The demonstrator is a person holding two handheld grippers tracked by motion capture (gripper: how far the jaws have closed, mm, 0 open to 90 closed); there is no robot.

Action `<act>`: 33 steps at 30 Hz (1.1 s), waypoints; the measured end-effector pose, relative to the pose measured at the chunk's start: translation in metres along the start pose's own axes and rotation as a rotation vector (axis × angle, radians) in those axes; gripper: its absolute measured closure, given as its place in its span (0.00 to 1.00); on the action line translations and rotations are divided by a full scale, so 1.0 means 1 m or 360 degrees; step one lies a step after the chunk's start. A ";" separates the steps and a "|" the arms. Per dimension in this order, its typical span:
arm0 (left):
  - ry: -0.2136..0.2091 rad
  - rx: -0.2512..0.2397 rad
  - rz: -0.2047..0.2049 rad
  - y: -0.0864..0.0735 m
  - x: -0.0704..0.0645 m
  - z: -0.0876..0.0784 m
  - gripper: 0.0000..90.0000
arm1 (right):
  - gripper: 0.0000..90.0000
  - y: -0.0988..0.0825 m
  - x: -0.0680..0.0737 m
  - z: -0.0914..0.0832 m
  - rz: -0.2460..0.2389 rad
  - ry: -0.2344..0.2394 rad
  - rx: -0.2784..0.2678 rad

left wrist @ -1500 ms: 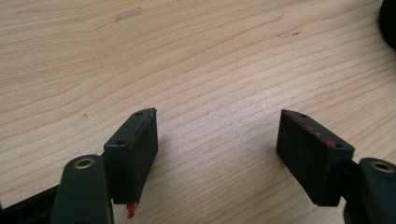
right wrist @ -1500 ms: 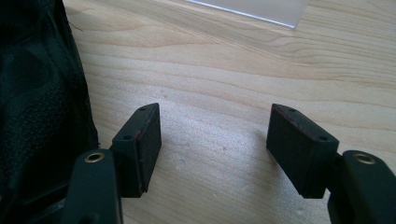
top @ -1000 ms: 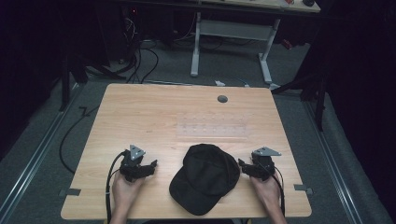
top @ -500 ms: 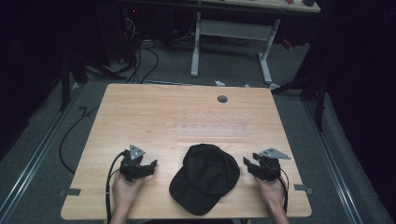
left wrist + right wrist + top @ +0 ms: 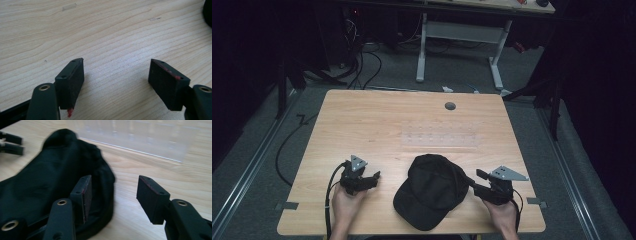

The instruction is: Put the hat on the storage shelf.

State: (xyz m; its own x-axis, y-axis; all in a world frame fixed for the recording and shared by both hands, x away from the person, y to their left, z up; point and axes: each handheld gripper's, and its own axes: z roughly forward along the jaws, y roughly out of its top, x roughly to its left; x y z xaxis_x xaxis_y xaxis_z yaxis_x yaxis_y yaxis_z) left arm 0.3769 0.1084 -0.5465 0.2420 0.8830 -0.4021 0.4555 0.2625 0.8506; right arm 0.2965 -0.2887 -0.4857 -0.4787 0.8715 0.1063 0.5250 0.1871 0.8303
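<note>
On the wooden table [image 5: 377,120] a black cap [image 5: 432,190] lies near the front edge, between both grippers. The right gripper [image 5: 112,192] has just been opening; jaws apart at the cap's edge, seemingly not pinching it. The left gripper [image 5: 116,80] rests apart, jaws spread over bare wood.

The cap [image 5: 432,191] lies on the table's [image 5: 362,125] near edge, between left gripper [image 5: 373,179] and right gripper [image 5: 473,182]; beyond the cap lies a clear sheet [image 5: 439,138], farther a grommet hole [image 5: 450,106].
</note>
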 end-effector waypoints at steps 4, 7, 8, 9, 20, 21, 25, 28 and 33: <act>0.0001 0.0000 -0.0001 0.000 0.000 0.000 0.32 | 0.52 0.001 0.014 -0.005 -0.0027 0.0051 0.0001; 0.0001 -0.0001 0.0000 0.000 0.000 0.000 0.32 | 0.52 0.003 0.023 -0.009 -0.0043 0.0077 -0.0008; 0.0001 -0.0001 0.0000 0.000 0.000 0.000 0.32 | 0.52 0.003 0.025 -0.009 -0.0043 0.0085 -0.0006; 0.0003 -0.0001 -0.0001 0.000 0.000 0.000 0.32 | 0.52 0.004 0.027 -0.009 -0.0053 0.0093 0.0002; 0.0025 -0.0004 -0.0009 0.001 0.001 0.001 0.31 | 0.55 0.005 0.041 0.008 -0.0070 0.0090 0.0076; 0.0025 -0.0004 -0.0008 0.001 0.001 0.001 0.31 | 0.56 0.004 0.043 0.011 -0.0071 0.0079 0.0100; 0.0025 -0.0004 -0.0008 0.001 0.001 0.001 0.31 | 0.59 0.001 0.043 0.017 -0.0050 0.0101 0.0133; 0.0029 -0.0007 0.0000 0.000 0.001 0.001 0.31 | 0.59 -0.001 0.042 0.021 -0.0057 0.0102 0.0152; 0.0029 -0.0006 0.0005 0.000 0.000 0.001 0.31 | 0.70 -0.005 0.041 0.030 -0.0048 0.0112 0.0188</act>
State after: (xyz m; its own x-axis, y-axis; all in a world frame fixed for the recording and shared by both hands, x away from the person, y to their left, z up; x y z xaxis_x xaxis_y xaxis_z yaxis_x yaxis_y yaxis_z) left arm 0.3776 0.1083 -0.5470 0.2276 0.8908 -0.3933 0.4515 0.2613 0.8531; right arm 0.2953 -0.2407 -0.5014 -0.5413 0.8316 0.1240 0.5869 0.2681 0.7640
